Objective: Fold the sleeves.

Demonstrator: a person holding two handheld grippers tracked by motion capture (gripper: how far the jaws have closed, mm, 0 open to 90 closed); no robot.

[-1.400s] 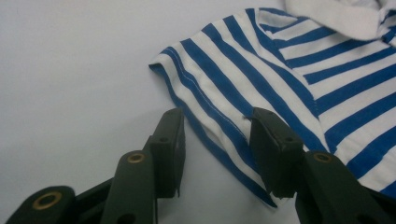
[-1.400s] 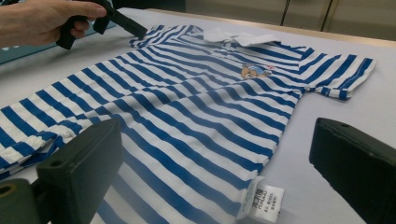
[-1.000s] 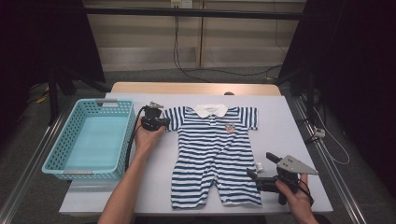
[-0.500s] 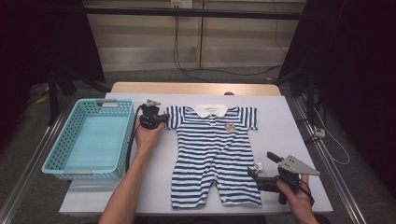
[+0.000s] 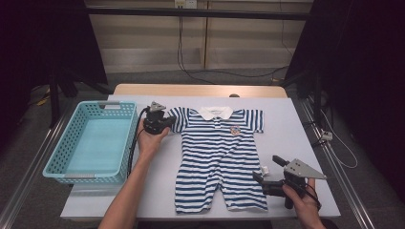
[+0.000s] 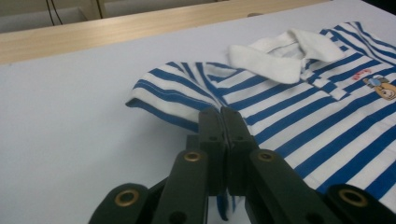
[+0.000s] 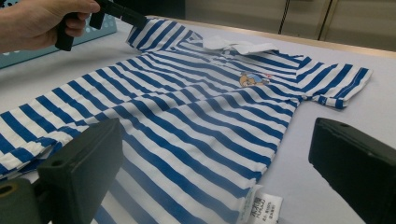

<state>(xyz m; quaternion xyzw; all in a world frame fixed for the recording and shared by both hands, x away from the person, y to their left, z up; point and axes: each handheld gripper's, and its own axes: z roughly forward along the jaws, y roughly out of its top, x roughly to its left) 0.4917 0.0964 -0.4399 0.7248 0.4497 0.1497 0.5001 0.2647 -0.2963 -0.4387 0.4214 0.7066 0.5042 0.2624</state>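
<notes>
A blue-and-white striped baby romper (image 5: 219,152) with a white collar lies flat on the white table (image 5: 296,124). My left gripper (image 5: 167,121) is shut on the edge of the romper's left sleeve (image 6: 168,100); the black jaws (image 6: 222,114) meet with striped cloth pinched between them. In the right gripper view that left gripper (image 7: 135,19) holds the sleeve slightly raised. My right gripper (image 5: 268,168) stands open beside the right leg's hem, low over the table. Its jaws (image 7: 219,154) are wide apart, with the romper (image 7: 187,107) and a white care label (image 7: 259,207) lying between them, untouched.
A light blue plastic basket (image 5: 71,143) stands at the table's left with nothing in it. A wooden strip (image 5: 196,89) runs along the table's far edge. Cables trail over the floor behind and down the right side.
</notes>
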